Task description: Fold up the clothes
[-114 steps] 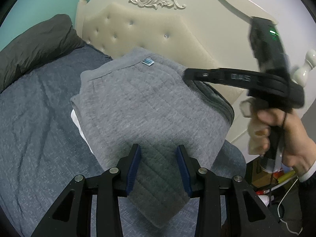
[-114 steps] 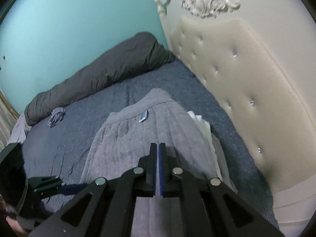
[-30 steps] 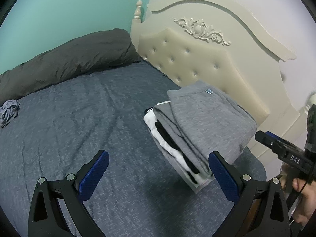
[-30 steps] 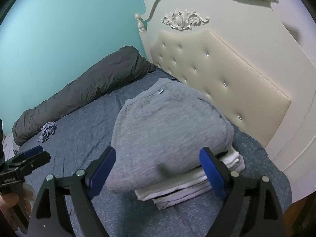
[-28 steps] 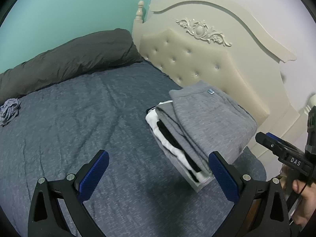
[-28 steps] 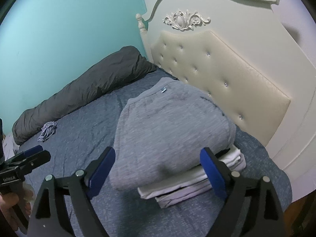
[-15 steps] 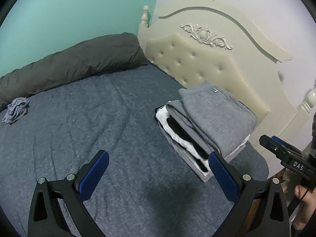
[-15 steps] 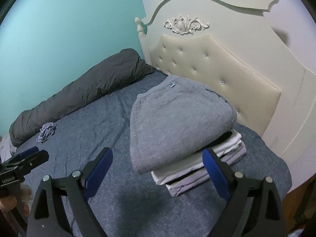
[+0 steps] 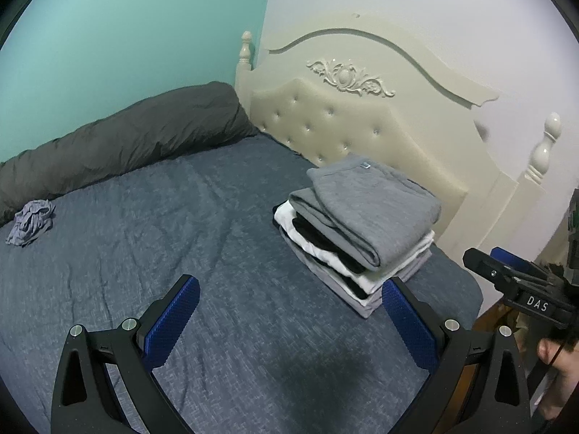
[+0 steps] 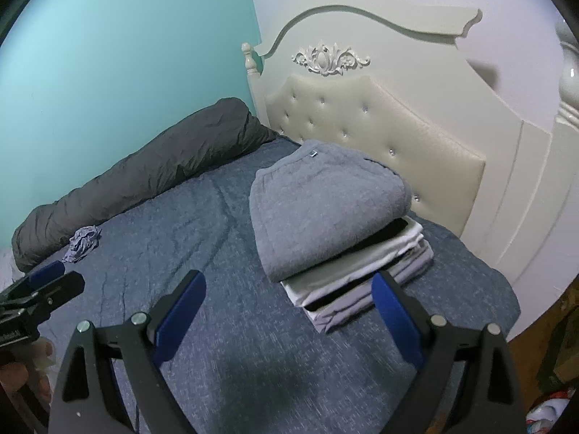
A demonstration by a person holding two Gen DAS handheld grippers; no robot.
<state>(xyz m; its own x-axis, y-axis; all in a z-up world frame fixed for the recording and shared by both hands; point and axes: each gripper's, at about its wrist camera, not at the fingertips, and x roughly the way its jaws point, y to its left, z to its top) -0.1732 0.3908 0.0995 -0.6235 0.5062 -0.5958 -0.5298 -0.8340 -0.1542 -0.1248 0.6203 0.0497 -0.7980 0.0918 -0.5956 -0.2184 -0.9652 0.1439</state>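
A folded grey quilted garment (image 9: 376,206) (image 10: 318,206) tops a stack of folded white, black and pale grey clothes (image 9: 347,267) (image 10: 365,271) on the bed near the headboard. My left gripper (image 9: 289,285) hovers open in front of the stack, nothing between its blue pads. My right gripper (image 10: 289,282) is open too, held back from the stack's near corner. In the left wrist view the right gripper's tip (image 9: 506,271) shows at the right edge. A small crumpled grey-blue garment (image 9: 30,222) (image 10: 83,238) lies far left on the bed.
The bed has a dark blue cover (image 9: 181,235) (image 10: 181,260). A rolled dark grey duvet (image 9: 119,144) (image 10: 144,177) lies along the teal wall. A cream tufted headboard (image 9: 362,119) (image 10: 380,123) stands behind the stack. The bed's edge drops off to the right.
Both grippers let go of the grey garment, opened wide and drew back from the stack, which now looks smaller and farther away.
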